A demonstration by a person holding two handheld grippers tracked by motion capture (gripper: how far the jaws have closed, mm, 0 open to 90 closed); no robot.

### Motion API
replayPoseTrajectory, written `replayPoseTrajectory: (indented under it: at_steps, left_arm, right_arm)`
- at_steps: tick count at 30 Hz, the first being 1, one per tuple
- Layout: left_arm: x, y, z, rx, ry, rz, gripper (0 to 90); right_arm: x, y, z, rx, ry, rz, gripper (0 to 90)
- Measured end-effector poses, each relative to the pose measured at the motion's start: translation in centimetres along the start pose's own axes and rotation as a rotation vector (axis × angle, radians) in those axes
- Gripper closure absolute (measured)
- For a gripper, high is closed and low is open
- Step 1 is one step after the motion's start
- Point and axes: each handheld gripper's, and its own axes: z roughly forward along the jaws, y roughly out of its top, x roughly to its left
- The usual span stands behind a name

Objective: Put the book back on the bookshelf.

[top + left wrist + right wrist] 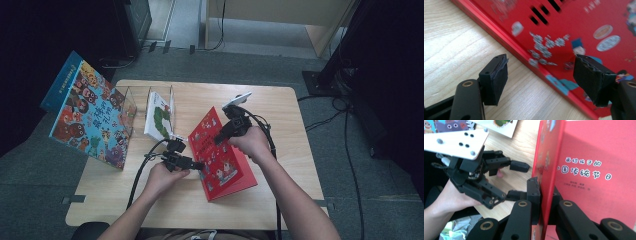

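**Red book cover lifted by right gripper; left gripper waiting at the spine side**

Right gripper (218,139) is clamped on the front cover of the red book (222,157), jaws pinching the cover's edge — in the right gripper view the cover stands up between them, title page exposed behind. The book lies on the table (280,115) near the person's side, right of centre.

Left gripper (197,164) has jaws apart, nothing between them, poised just beside the book's left edge.

Judgement: keep the pinch near the cover's free edge and swing it in an arc about the spine, not straight up, or the whole book may drag. The left gripper could press the lower pages flat.

Containers — clear rack (131,102) at the table's far left: 1 large illustrated book (87,112) leans against its outer side, 1 white-and-green book (160,115) stands in a slot.
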Motion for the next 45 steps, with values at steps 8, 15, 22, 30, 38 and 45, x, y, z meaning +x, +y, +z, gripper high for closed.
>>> replayPoseTrajectory:
  at_steps: [8,15,22,30,38,45]
  left_arm:
    - [-0.3,0.4,-1.0,-0.038,-0.020,-0.007,30.1]
    - [-0.9,1.0,-1.6,-0.051,-0.027,-0.002,29.0]
    - [-1.1,1.7,-2.3,-0.066,-0.050,-0.010,28.5]
    - [-1.5,2.4,-2.6,-0.080,-0.095,-0.004,25.8]
    - [-1.9,3.2,-2.8,-0.113,-0.229,0.002,17.4]
    - [-1.8,3.7,-2.7,-0.115,-0.318,-0.011,7.5]
  right_arm:
    - [0.9,-0.2,-2.2,-0.015,-0.007,-0.039,88.2]
    - [1.6,-0.2,-3.7,-0.025,-0.012,-0.083,88.3]
    - [1.8,-0.5,-5.3,-0.042,0.000,-0.102,88.3]
    - [2.0,-1.2,-7.3,-0.067,0.022,-0.128,88.4]
    - [2.1,-2.1,-8.4,-0.075,0.066,-0.180,88.4]
    - [1.9,-3.1,-8.7,-0.080,0.117,-0.241,88.1]
